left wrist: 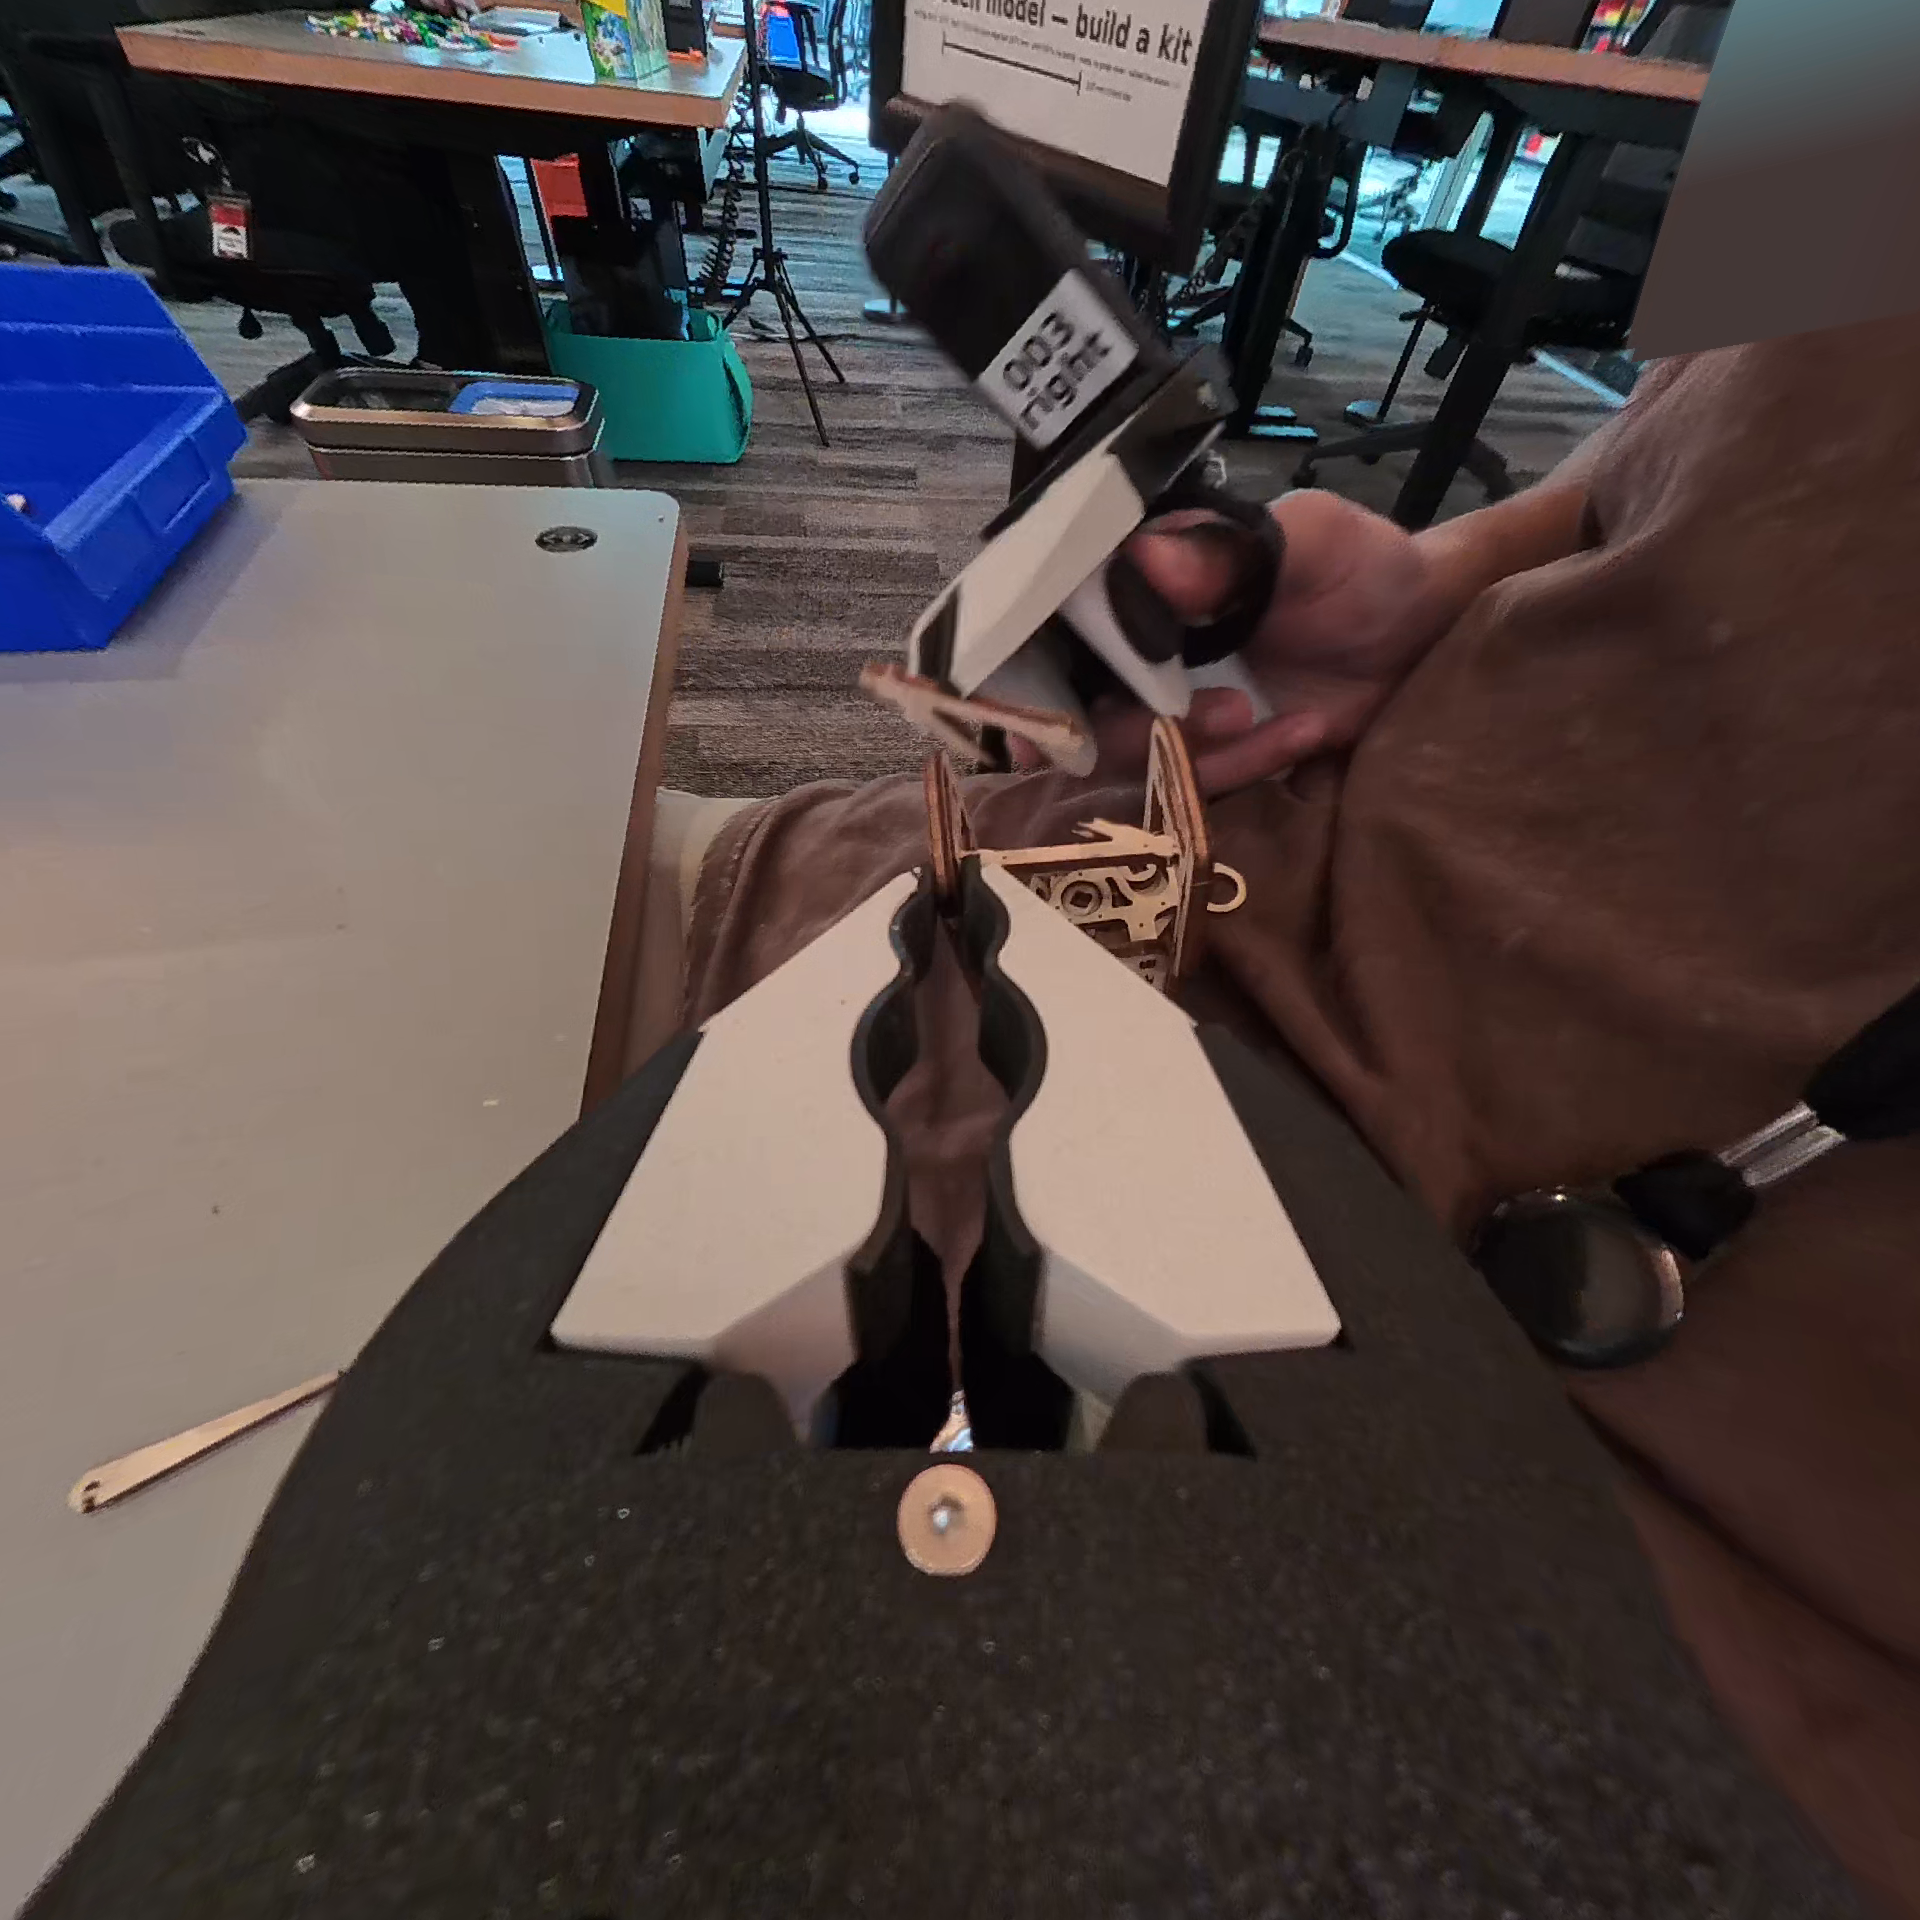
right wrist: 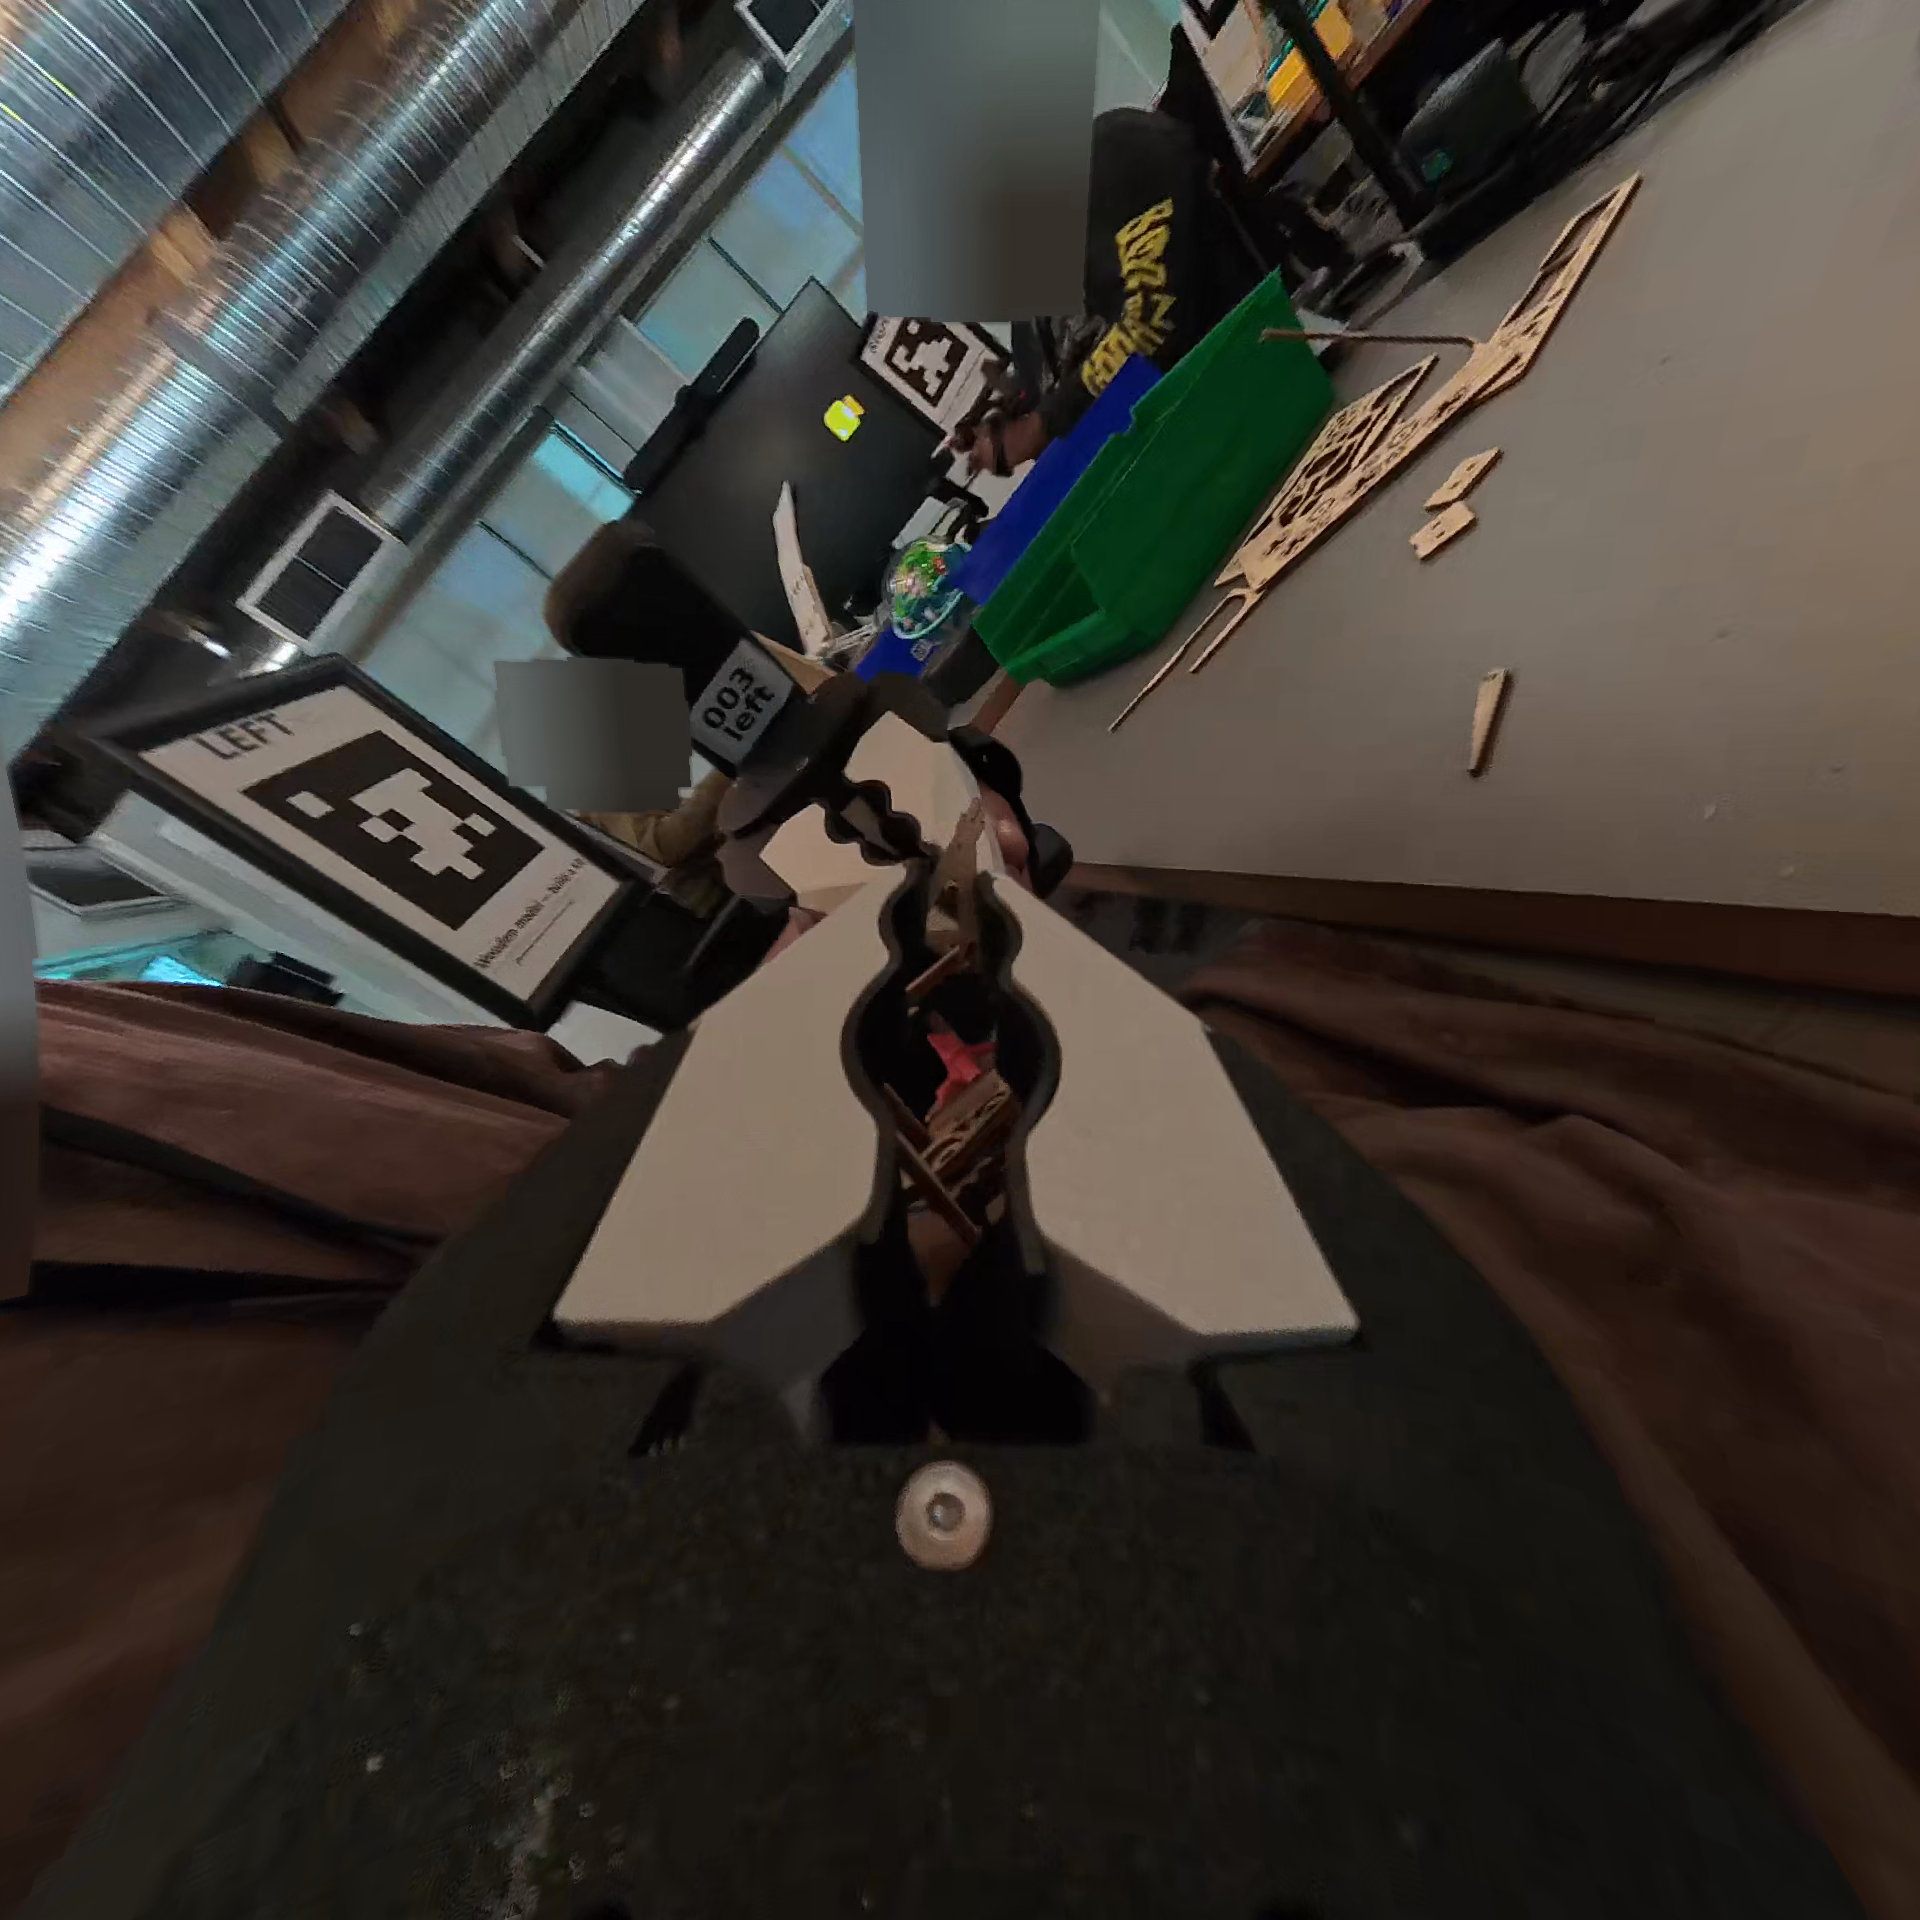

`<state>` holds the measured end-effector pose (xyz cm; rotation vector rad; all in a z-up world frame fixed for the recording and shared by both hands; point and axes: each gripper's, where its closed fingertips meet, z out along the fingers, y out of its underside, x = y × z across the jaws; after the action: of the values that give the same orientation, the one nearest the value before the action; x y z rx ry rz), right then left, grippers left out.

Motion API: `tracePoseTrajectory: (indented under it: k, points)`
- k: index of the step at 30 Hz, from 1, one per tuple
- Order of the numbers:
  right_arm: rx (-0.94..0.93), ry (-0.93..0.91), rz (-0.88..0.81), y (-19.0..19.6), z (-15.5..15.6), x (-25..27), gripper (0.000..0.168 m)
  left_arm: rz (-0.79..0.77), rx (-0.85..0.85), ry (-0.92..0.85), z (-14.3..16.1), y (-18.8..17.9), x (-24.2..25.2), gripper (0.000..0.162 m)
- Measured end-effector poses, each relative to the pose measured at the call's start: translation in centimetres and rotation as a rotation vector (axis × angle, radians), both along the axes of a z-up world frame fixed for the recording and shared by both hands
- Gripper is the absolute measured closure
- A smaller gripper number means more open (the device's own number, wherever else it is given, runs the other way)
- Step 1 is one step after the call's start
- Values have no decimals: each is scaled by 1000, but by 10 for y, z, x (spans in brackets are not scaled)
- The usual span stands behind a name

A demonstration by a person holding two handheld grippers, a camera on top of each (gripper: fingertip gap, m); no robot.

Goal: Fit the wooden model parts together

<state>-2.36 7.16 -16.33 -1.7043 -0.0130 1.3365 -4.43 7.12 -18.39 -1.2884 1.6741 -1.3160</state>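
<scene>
In the left wrist view my left gripper is shut on the round end plate of a small wooden model, a laser-cut frame held over a brown-clothed lap. My right gripper comes down from above, shut on a flat wooden piece that hangs just above the model. A hand holds that gripper. In the right wrist view my right gripper is shut with the pale wooden piece sticking out past its tips. The left gripper is right behind it. Part of the model shows through the finger gap.
A grey table lies to the left with a blue bin and a thin wooden strip. In the right wrist view the table carries cut-out wooden sheets, small loose pieces and a green bin. Desks and chairs stand behind. Left and right tips are no more than a few centimetres apart.
</scene>
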Motion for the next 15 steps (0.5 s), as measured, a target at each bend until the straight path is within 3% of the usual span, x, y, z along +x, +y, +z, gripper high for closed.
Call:
tracePoseTrajectory:
  k: [1,6,10,13,15]
  points:
    - [12,-32,-8,-3,1,-1,161,1,12,-1,1,-2,0,161]
    - [95,-103,-28,-16,9,-1,161,26,97,-19,5,-9,0,160]
    - [136,-153,-82,-6,23,29,161,32,128,-33,10,-12,-4,161]
    - [-3,-412,56,20,1,47,160,15,97,-44,14,-15,-7,161]
    - [-63,-597,36,48,-18,74,160,0,69,-51,19,-15,-10,161]
